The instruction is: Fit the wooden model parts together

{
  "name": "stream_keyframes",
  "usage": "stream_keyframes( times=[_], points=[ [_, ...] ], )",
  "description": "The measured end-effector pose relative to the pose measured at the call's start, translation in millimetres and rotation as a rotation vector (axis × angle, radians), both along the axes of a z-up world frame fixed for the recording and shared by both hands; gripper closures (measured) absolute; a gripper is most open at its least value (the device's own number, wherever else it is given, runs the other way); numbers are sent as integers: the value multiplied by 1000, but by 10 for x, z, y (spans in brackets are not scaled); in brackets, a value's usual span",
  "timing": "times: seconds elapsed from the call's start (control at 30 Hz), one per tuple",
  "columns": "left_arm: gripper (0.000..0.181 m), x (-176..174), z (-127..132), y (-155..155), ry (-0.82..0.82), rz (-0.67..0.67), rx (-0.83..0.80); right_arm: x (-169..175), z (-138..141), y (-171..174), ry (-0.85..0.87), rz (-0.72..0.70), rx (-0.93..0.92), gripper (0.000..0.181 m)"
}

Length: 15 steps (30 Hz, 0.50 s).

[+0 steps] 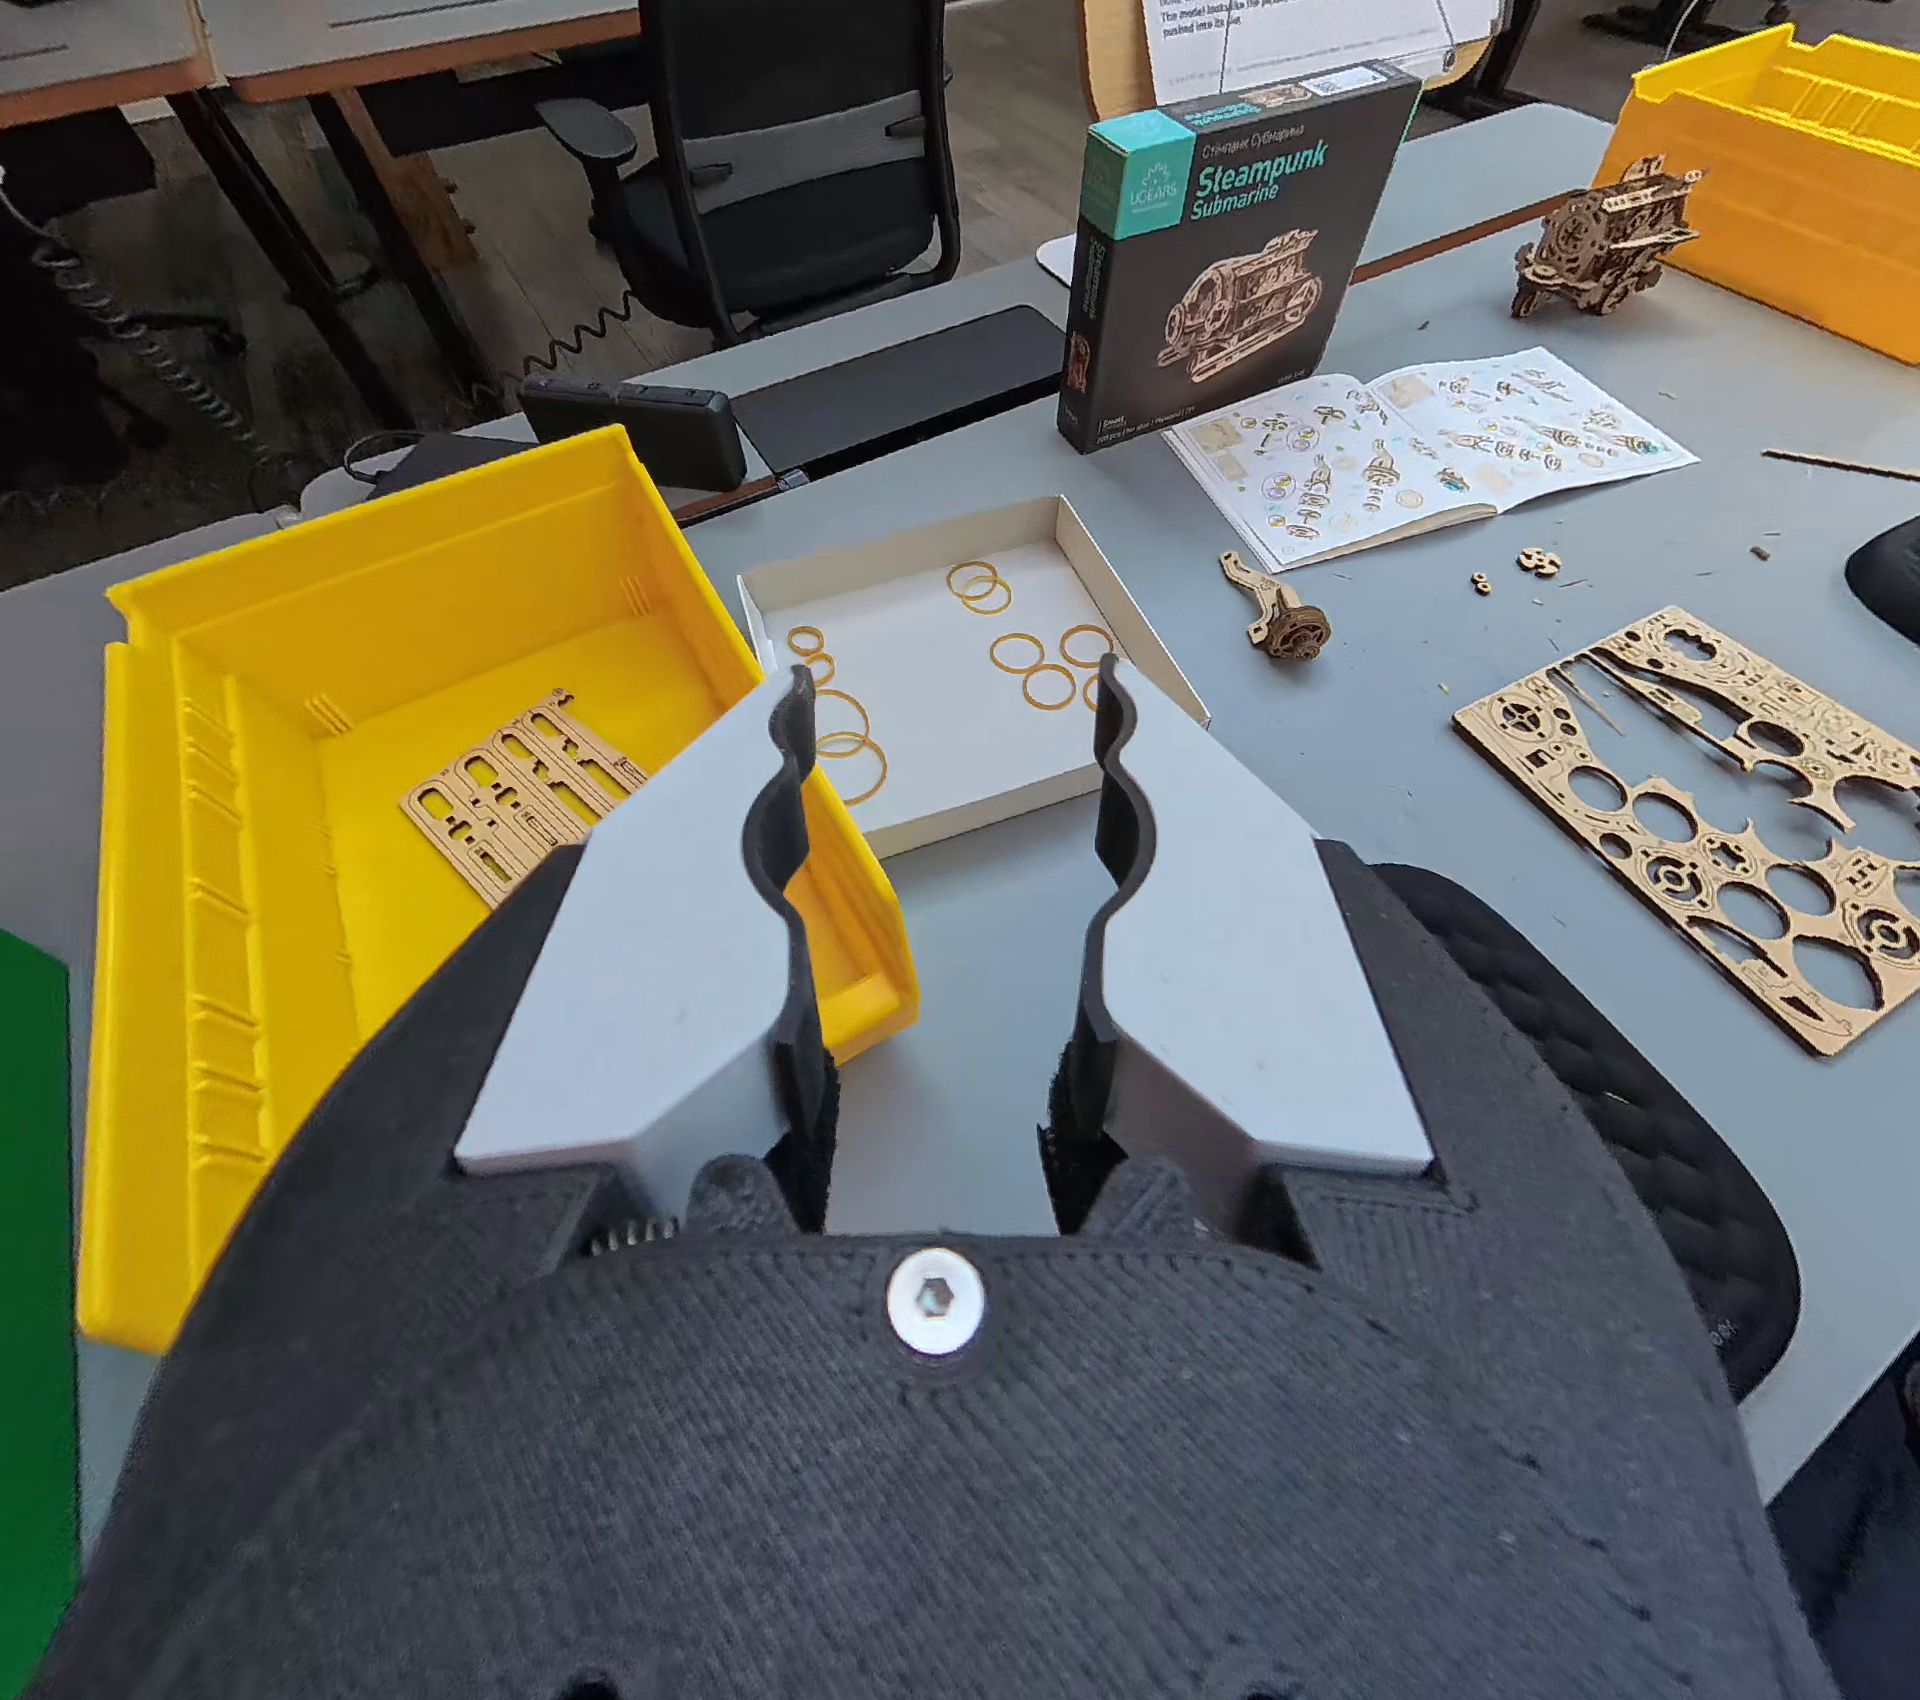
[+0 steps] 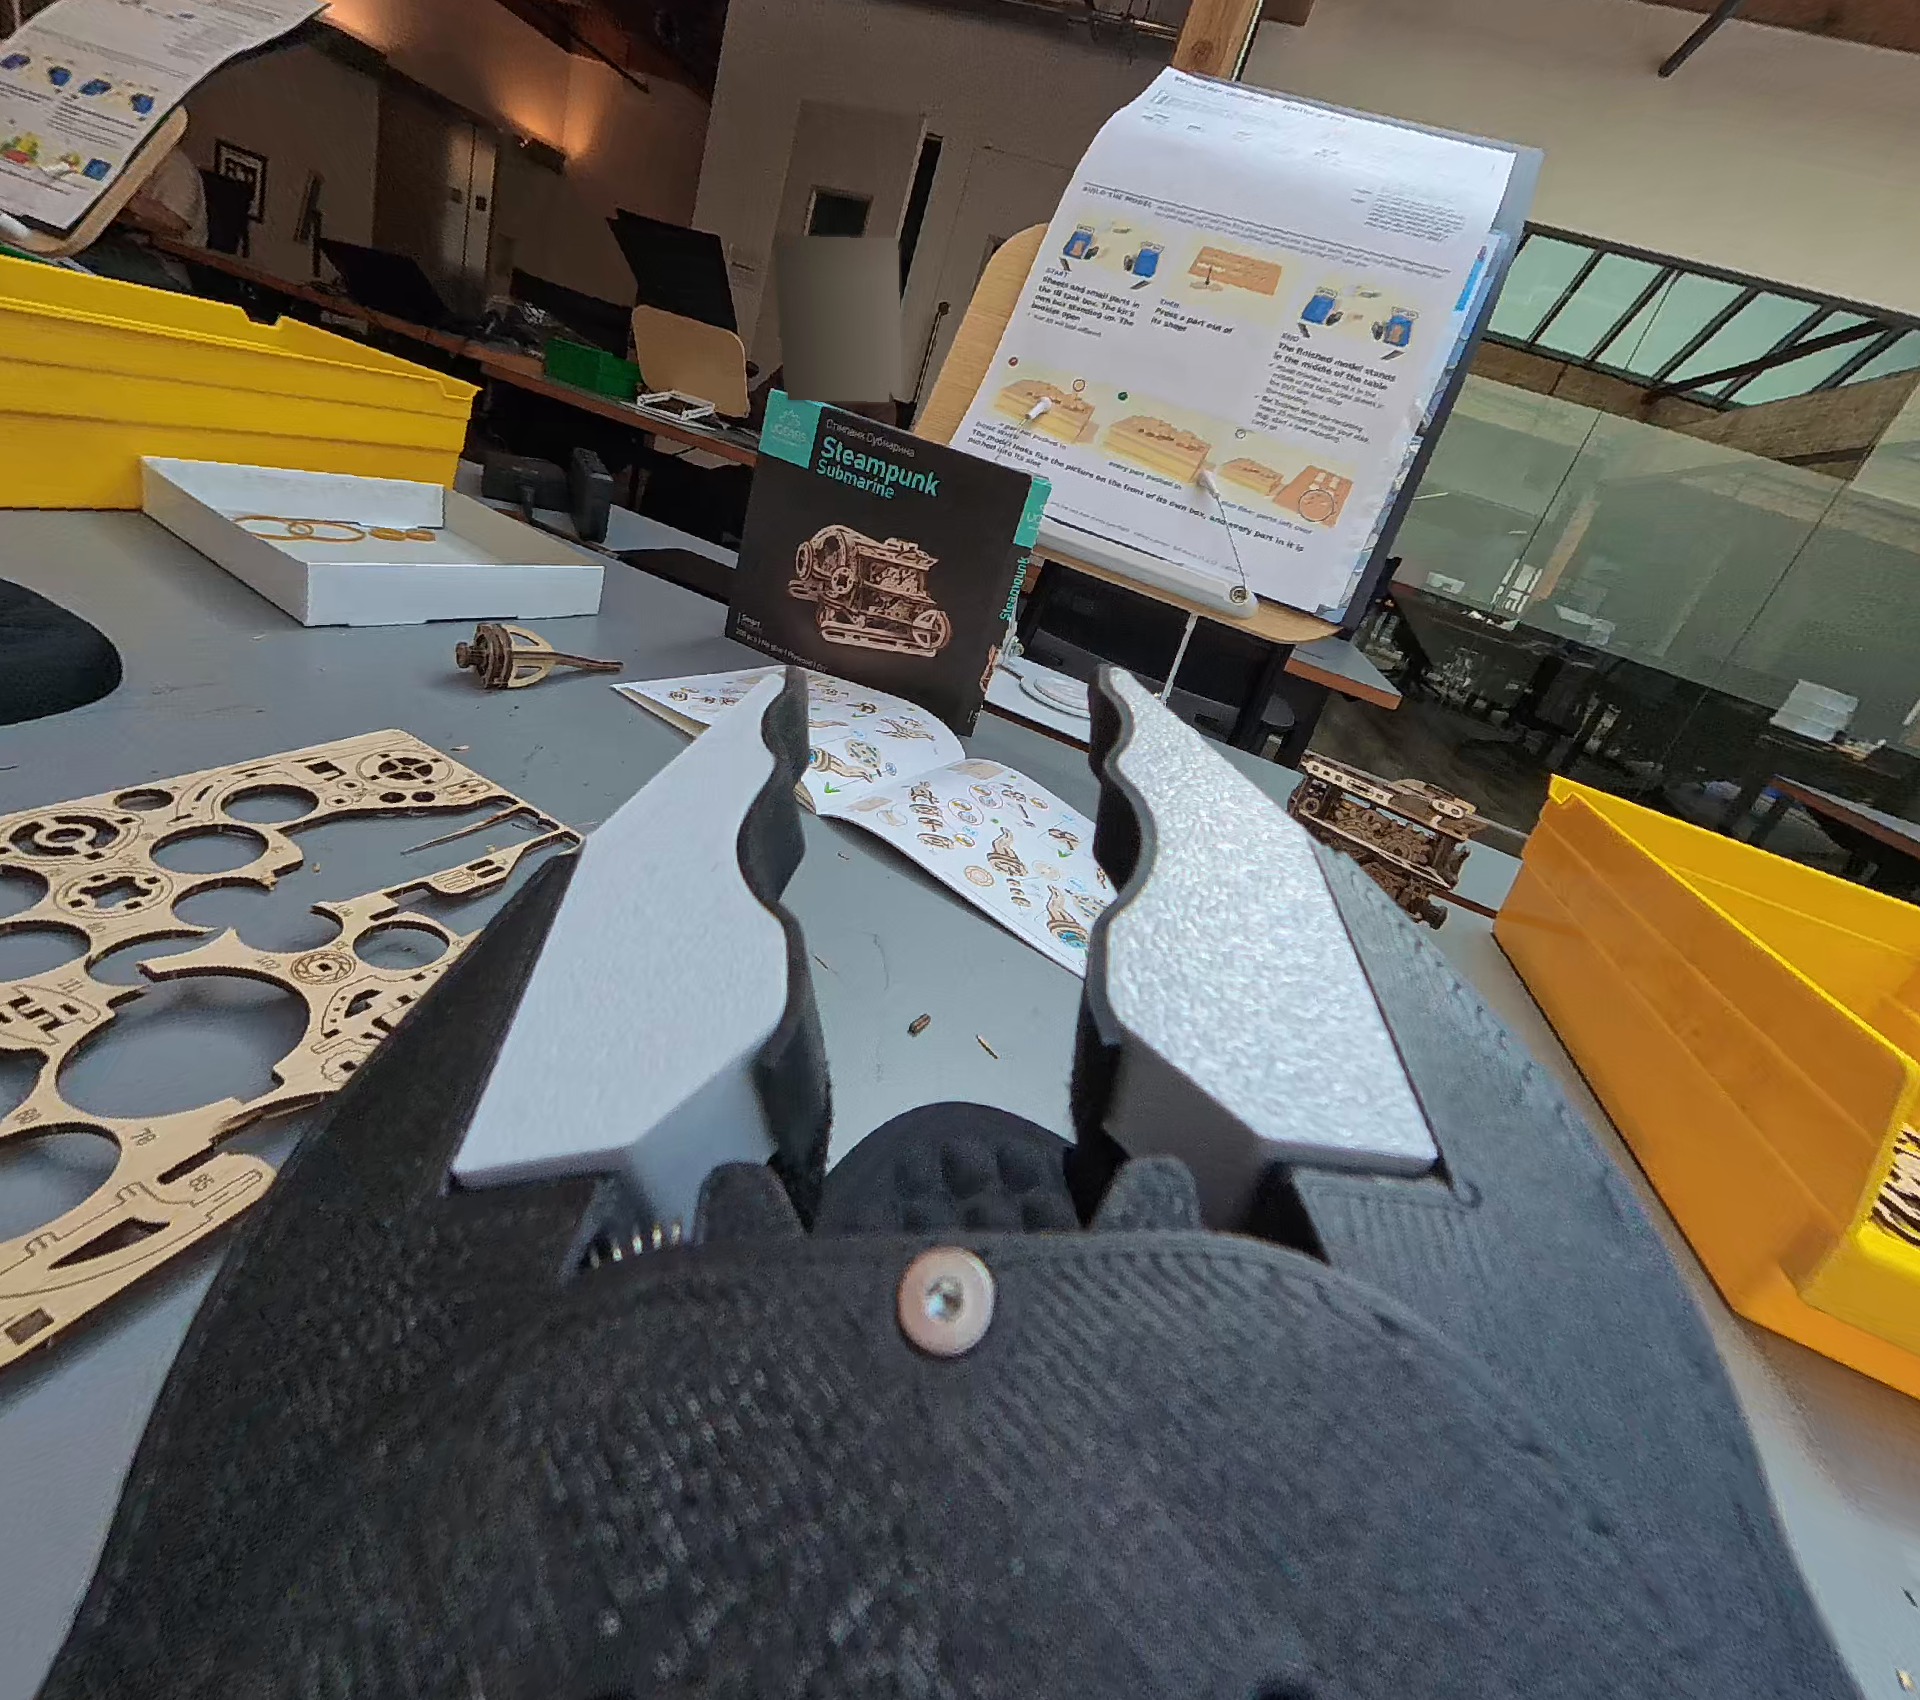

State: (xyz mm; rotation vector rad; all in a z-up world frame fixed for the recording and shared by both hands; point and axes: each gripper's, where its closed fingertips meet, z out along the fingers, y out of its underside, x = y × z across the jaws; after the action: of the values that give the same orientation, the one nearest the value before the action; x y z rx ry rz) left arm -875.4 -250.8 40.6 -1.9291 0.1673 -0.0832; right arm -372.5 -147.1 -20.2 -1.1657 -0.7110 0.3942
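My left gripper [image 1: 951, 686] is open and empty above a white tray [image 1: 1132, 601] of rubber bands. A punched wooden sheet [image 1: 1704, 829] lies flat on the grey table to its right; it also shows in the right wrist view [image 2: 197, 954]. A small wooden sub-assembly [image 1: 1283, 627] lies beyond the tray and shows in the right wrist view [image 2: 509, 658]. A part-built wooden model [image 1: 1605, 237] stands at the far right, seen also in the right wrist view [image 2: 1387, 835]. My right gripper [image 2: 945, 694] is open and empty above the open instruction booklet [image 2: 935, 798].
A yellow bin [image 1: 260, 819] at left holds another wooden sheet [image 1: 520, 793]. A second yellow bin [image 2: 1714, 1027] stands at right. The dark kit box [image 1: 1226, 268] stands behind the booklet [image 1: 1434, 445]. A page stand [image 2: 1226, 362] and an office chair [image 1: 790, 40] are beyond the table edge. Left tips to right tips: about 50 centimetres.
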Motion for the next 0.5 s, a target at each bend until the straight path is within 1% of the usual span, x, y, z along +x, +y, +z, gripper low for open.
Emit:
stream_keyframes(
  times=[0.1,0.2,0.27,0.37,0.5],
  points=[
    [127,63,1,18,15,-25,-1,-64,27,29,-13,19,6,125],
    [122,152,47,58,-10,-62,19,-126,84,86,-28,24,38,126],
    [120,174,73,89,-17,-71,19,-123,86,191,-38,-21,39,129],
    [118,78,49,145,38,-38,-20,-163,42,280,-52,-31,15,132],
    [115,-164,-82,209,77,33,-140,-171,-19,315,-53,-22,-25,132]
  ],
)
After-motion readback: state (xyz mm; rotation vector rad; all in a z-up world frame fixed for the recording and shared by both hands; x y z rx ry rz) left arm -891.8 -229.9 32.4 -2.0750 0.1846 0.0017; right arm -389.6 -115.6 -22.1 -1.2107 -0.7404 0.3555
